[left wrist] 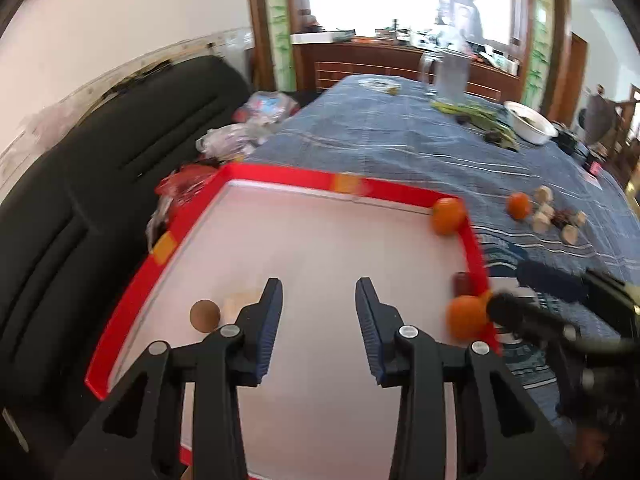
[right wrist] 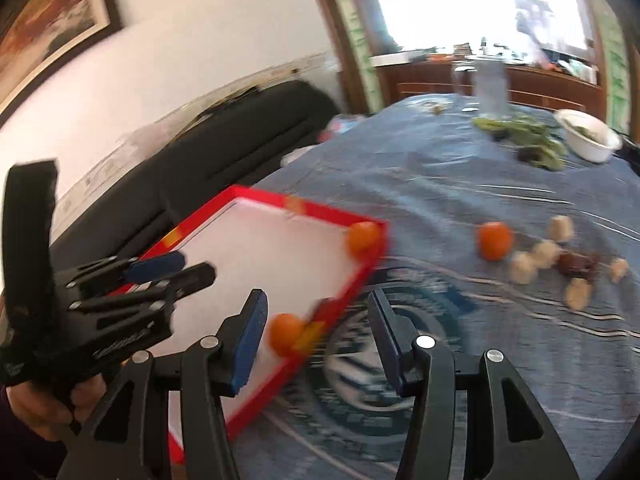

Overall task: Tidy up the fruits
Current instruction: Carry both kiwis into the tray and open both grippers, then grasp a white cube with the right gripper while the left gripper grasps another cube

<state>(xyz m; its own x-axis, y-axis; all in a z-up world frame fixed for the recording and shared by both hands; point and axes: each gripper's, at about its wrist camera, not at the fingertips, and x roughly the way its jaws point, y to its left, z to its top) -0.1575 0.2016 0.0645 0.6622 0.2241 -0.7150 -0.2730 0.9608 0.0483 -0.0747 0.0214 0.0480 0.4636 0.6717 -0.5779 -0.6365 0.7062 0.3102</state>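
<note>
Nearest the left wrist camera, the left gripper (left wrist: 319, 292) hangs over the white floor of a red-rimmed tray (left wrist: 280, 174), its fingers spread apart and grasping nothing. Just left of those fingers a small brown ball (left wrist: 205, 315) and a pale block (left wrist: 240, 304) lie on the tray floor. In the right wrist view, the right gripper (right wrist: 318, 304) is released too, its fingers straddling the tray's near right rim without touching fruit. One orange (right wrist: 285, 334) sits inside the tray against that rim, close to the right gripper's left finger. A second orange (left wrist: 448, 216) rests in the tray's far right corner. A third orange (right wrist: 495, 241) lies outside on the blue tablecloth of the table (right wrist: 440, 184), beside scattered pale wooden blocks (right wrist: 536, 258). Farther back stand a clear jug (left wrist: 450, 76), leafy greens (right wrist: 532, 144) and a white bowl (left wrist: 530, 122).
</note>
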